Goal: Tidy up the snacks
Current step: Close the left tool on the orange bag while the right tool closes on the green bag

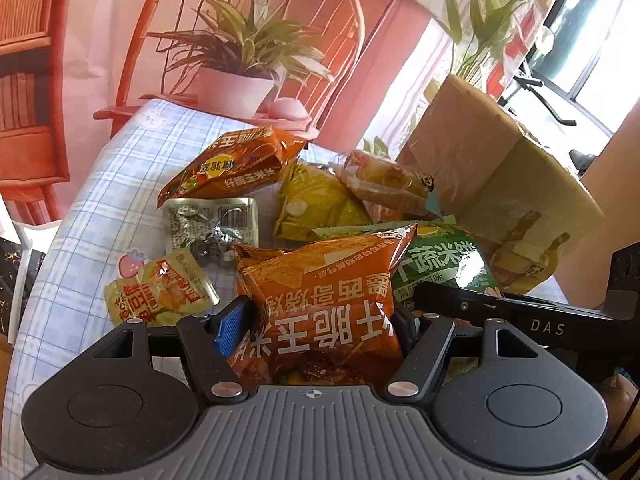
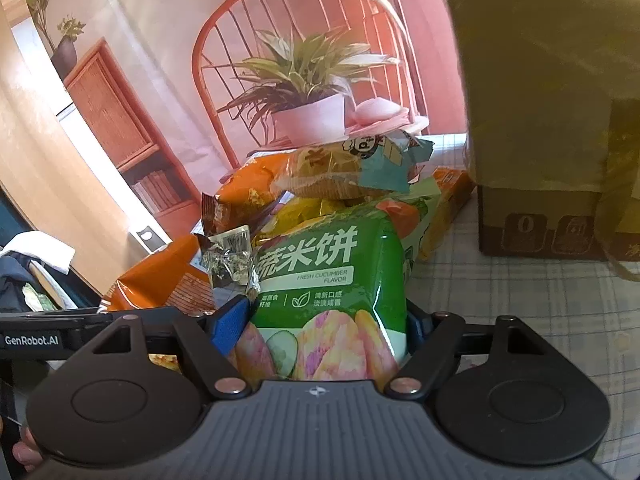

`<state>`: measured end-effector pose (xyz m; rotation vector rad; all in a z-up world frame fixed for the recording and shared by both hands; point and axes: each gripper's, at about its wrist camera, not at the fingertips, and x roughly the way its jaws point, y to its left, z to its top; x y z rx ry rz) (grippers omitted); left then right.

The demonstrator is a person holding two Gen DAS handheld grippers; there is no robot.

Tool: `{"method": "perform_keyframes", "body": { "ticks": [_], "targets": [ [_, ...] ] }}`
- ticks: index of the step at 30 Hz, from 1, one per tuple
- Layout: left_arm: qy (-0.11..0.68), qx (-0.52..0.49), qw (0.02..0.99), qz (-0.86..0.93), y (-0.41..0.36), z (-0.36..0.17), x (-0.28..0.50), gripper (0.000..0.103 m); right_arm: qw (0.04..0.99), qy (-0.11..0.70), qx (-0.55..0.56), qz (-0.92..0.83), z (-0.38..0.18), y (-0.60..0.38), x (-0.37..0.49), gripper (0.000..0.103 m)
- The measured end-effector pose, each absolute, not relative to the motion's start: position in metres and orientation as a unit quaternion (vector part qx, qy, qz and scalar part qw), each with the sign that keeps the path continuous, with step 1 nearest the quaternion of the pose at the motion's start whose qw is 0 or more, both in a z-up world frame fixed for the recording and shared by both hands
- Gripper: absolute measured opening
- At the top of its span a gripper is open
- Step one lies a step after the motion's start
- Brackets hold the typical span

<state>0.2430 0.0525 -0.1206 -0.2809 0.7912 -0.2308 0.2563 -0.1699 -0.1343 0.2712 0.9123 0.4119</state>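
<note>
Between the left gripper (image 1: 320, 328) pads an orange chip bag (image 1: 324, 304) is held; the right gripper (image 2: 324, 320) seemingly clamps a green cracker bag (image 2: 328, 280). Both should be lifted gently, uncrushed.

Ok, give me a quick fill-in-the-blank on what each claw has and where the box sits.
1. The left claw is closed on the ____ chip bag.
2. The right claw grips a green bag labelled "fresh ____ flavor".
3. The brown box stands on the ____ tablecloth.
4. The silver foil packet lies on the ____.

Missing: orange; cucumber; checked; tablecloth
</note>
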Motion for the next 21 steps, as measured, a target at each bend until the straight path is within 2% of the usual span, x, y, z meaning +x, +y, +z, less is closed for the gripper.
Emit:
{"method": "perform_keyframes", "body": {
  "ticks": [21],
  "targets": [
    [0.349, -0.141, 0.916, -0.137, 0.046, -0.091, 0.233, 0.073, 0.893, 0.389, 0.135, 0.183, -0.1, -0.201, 0.249, 0.076]
  ]
}}
